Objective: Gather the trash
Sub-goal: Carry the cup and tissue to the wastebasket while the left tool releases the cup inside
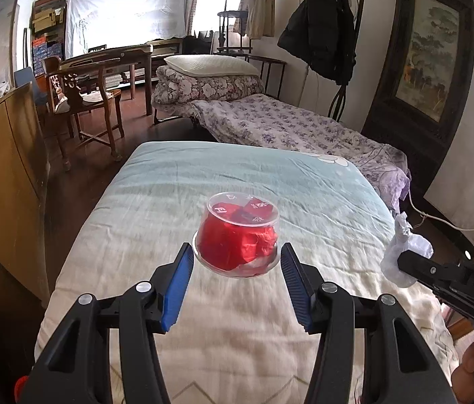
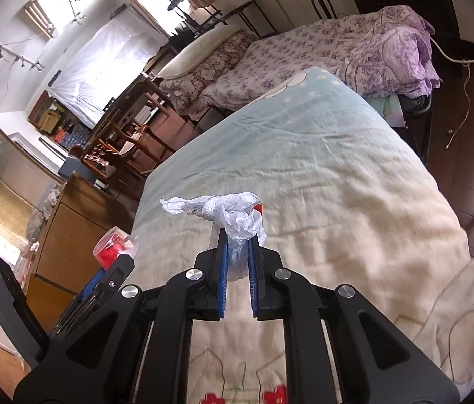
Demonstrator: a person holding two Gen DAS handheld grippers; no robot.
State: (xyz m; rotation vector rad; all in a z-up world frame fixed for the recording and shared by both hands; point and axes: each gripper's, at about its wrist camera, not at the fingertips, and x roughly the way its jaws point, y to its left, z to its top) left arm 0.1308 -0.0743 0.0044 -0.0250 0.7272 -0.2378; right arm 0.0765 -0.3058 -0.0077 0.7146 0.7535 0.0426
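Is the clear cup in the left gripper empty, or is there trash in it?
Not empty. The clear cup held between the left gripper's pads is stuffed with crumpled red wrappers, visible through its wall.

Red-stuffed clear cup (image 1: 237, 235), crumpled white wad (image 2: 237, 219), both held aloft

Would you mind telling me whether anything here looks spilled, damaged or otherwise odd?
Nothing looks spilled or damaged. The clear plastic cup stuffed with red wrappers is held upside down in the left hand-held gripper, its contents staying inside. The crumpled white plastic bag is pinched in the right hand-held gripper.
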